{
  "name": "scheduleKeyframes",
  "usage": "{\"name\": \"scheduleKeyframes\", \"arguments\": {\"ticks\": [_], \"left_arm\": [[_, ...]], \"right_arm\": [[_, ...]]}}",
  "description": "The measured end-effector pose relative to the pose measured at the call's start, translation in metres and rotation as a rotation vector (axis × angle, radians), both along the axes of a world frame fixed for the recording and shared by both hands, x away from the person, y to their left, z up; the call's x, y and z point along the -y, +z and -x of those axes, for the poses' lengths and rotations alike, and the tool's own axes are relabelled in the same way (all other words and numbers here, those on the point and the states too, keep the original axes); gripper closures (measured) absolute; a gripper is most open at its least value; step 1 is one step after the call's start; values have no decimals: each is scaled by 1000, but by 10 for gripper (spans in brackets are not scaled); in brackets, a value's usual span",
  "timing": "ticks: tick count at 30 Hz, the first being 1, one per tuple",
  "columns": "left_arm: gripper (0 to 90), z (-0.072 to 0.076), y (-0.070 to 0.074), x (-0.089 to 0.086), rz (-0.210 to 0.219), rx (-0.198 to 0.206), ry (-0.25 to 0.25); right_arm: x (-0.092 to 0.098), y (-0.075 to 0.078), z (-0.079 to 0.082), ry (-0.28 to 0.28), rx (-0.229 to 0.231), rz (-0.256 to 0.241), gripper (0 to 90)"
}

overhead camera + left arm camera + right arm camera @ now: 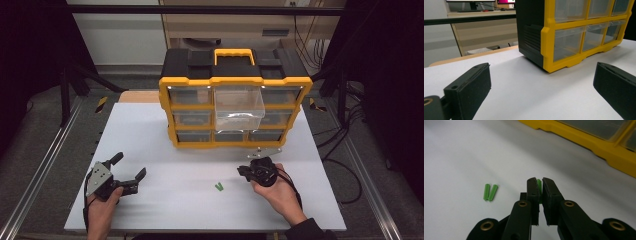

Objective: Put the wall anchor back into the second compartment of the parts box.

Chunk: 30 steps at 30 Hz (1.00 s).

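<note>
A yellow and black drawer cabinet (pixel 235 100) stands at the back of the white table (pixel 165 150), its top middle clear drawer (pixel 239 107) pulled out. Two small green plastic pegs (pixel 219 187) lie side by side on the table, seen also in the right gripper view as green pegs (pixel 490 192). My right gripper (pixel 539 182) is shut on a third green peg (pixel 539 185), a little to the right of the lying pair; in the high view the right gripper (pixel 243 171) sits low in front of the cabinet. My left gripper (pixel 130 167) rests open at the table's left, nothing between its fingers (pixel 469 87).
The cabinet's lower left corner (pixel 549 65) stands ahead of the left gripper. Metal frame rails (pixel 45 165) run along both table sides. Cables (pixel 345 170) trail off the right edge. Bare tabletop lies between the two hands.
</note>
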<state>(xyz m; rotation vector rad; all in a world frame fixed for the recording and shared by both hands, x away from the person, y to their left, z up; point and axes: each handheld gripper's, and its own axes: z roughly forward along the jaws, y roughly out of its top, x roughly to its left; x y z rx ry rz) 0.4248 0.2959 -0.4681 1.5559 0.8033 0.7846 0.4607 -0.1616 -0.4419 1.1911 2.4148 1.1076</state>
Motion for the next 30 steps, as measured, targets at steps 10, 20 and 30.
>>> {"name": "scheduleKeyframes", "arguments": {"ticks": [10,20,30], "left_arm": [[11,0,0,0,-2,-1,1],[12,0,0,0,-3,-2,0],[12,0,0,0,-2,-2,2]], "right_arm": [[24,15,1,-38,62,-58,843],[43,53,7,-71,142,-121,843],[55,91,12,-80,236,-145,844]]}}
